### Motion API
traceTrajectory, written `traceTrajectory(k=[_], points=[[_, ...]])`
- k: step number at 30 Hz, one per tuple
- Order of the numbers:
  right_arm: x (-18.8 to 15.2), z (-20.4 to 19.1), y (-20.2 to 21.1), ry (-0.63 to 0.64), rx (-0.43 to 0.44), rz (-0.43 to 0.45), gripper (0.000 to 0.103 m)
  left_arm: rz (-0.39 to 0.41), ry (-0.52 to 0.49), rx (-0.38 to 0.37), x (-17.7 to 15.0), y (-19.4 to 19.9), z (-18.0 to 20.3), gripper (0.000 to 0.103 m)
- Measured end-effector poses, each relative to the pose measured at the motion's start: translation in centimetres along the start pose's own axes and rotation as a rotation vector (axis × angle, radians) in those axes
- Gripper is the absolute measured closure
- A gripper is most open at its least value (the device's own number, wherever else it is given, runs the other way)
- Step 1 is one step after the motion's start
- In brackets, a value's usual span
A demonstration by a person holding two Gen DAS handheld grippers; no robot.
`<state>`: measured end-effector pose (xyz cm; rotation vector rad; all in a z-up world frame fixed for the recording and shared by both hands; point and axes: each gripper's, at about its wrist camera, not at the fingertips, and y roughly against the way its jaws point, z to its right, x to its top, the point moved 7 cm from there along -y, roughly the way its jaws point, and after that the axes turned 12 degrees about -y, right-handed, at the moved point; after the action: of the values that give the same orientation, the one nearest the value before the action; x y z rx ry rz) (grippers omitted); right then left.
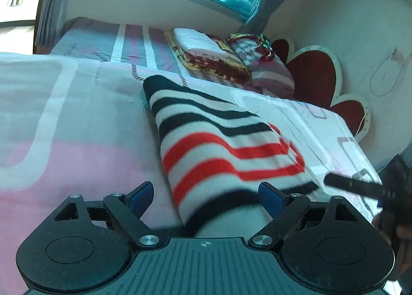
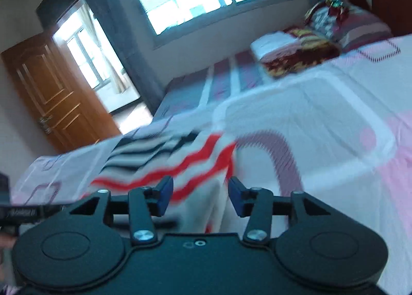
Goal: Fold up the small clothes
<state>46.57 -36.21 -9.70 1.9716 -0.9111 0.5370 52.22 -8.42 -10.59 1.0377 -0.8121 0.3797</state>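
- Left gripper (image 1: 206,196) sits nearest, its fingers (image 1: 140,198) spread wide and holding nothing; the striped garment's near edge lies between them, untouched as far as I can tell.
- One striped garment (image 1: 221,145) lies on the bed (image 1: 64,140), already doubled into a narrow strip, so I judge one fold made and the hem about to be gripped.
- Next move calls for closing on that near edge and carrying it to the far end.
- Beyond the garment, one stack of folded bedding (image 1: 206,50).
- Right gripper (image 2: 200,196) hovers at the garment's (image 2: 164,161) right edge, fingers (image 2: 238,197) parted and empty; view blurred.
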Motion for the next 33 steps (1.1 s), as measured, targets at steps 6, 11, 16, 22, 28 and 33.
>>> traceTrajectory(k=[6,11,16,22,28,33], points=[[-3.7,-0.9,3.2,0.011,-0.012,-0.026,0.076,-0.027,0.017,-0.007,-2.9,1.7,0.4,0.015],[-5.6,-0.2,2.3,0.067,-0.089,-0.073,0.085,-0.056,0.017,0.009,-5.5,1.4,0.9,0.015],[-6.5,0.8,1.8,0.045,-0.099,-0.050,0.080,-0.048,-0.017,0.046,-6.7,2.4,1.8,0.015],[-6.7,1.7,2.2,-0.008,-0.093,-0.053,0.074,-0.069,-0.097,0.062,-7.6,4.5,2.5,0.015],[-4.7,1.1,4.1,-0.083,-0.032,-0.042,0.050,0.029,-0.023,0.016,-3.6,6.8,-0.3,0.014],[-1.7,2.5,2.9,-0.284,0.112,-0.074,0.035,-0.039,0.081,-0.054,-0.8,3.1,-2.3,0.014]])
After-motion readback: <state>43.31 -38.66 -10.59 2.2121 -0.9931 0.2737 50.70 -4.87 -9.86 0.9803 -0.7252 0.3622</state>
